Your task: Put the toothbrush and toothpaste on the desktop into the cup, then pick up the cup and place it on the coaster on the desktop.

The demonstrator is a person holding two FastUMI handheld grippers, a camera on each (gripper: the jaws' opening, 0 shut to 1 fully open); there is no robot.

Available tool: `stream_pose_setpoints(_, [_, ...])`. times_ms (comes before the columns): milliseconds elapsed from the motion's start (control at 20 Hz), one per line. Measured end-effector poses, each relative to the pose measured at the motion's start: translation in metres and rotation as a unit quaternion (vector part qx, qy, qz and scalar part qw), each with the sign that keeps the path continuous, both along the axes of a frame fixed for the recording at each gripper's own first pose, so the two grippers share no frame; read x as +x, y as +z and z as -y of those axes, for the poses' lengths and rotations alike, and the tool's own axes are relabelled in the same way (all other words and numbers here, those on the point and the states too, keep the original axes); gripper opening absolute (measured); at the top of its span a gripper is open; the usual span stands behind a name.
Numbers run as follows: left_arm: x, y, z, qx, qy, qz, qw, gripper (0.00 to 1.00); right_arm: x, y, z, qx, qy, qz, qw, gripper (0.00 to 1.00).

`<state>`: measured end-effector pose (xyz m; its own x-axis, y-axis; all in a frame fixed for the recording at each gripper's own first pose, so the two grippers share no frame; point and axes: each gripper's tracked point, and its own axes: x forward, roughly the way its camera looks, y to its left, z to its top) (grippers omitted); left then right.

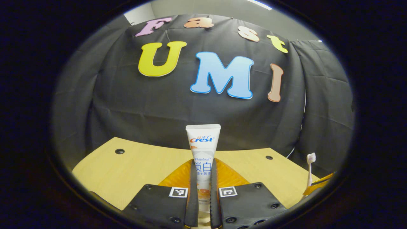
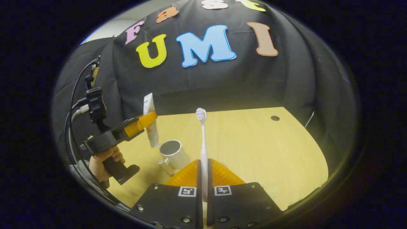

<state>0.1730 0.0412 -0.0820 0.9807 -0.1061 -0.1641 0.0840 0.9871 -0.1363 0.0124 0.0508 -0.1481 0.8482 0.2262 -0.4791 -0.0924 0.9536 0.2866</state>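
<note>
Left gripper [image 1: 203, 187] was pinching the toothpaste [image 1: 203, 149] between both fingers, tube upright with its flat crimped end uppermost, lifted clear of the desk [image 1: 133, 165]. The rig rules bar reading off the label, so only noted: white tube with a red-and-blue brand mark near the top, blue lettering lower down and an orange patch at the level of the fingers. A square black-and-white marker sat on each finger block. Right gripper [image 2: 203, 181] was pressed onto the handle of the toothbrush [image 2: 203, 140], held upright, bristle head on top, also off the desk. In the right gripper view the left gripper appeared at left, held by a hand [image 2: 103, 162] around its dark grip, cables looping up behind it; the toothpaste hung there just above and slightly left of the cup [image 2: 173, 154]. Cup: metallic, open mouth up, handle toward the camera, standing on the desk. Desk: pale wood grain, curved far edge, round dark holes near the back corners. Booth wall of black cloth behind and to both sides; a strip of pale room wall above it. In the left gripper view the toothbrush stood at far right.
</note>
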Motion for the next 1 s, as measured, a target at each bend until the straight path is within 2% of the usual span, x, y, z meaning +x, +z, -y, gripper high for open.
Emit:
stream_pose_setpoints(400, [0.033,-0.05,0.021,0.01,-0.023,-0.039,0.999,0.21,0.003,-0.006,-0.006,-0.001,0.002,-0.017,1.0,0.06])
stream_pose_setpoints(450, [0.032,-0.058,0.022,0.013,-0.025,-0.047,0.999,0.22,0.004,-0.007,-0.007,0.0,0.004,-0.019,1.0,0.1])
stream_pose_setpoints(500, [0.032,-0.065,0.024,0.016,-0.031,-0.053,0.998,0.22,0.004,-0.005,-0.009,0.002,0.007,-0.02,1.0,0.06])
stream_pose_setpoints(650, [0.035,-0.078,0.029,0.033,-0.038,-0.072,0.996,0.29,0.003,-0.008,-0.014,0.001,0.013,-0.023,1.0,0.06])
stream_pose_setpoints(800, [0.03,-0.092,0.032,0.037,-0.045,-0.094,0.994,0.29,0.004,-0.008,-0.017,-0.002,0.018,-0.023,1.0,0.06])
stream_pose_setpoints(850, [0.026,-0.099,0.031,0.039,-0.046,-0.107,0.992,0.34,0.005,-0.008,-0.017,-0.002,0.019,-0.024,1.0,0.06])
stream_pose_setpoints(1000, [0.016,-0.116,0.027,0.042,-0.047,-0.13,0.99,0.3,0.008,-0.007,-0.02,0.002,0.021,-0.023,1.0,0.06])
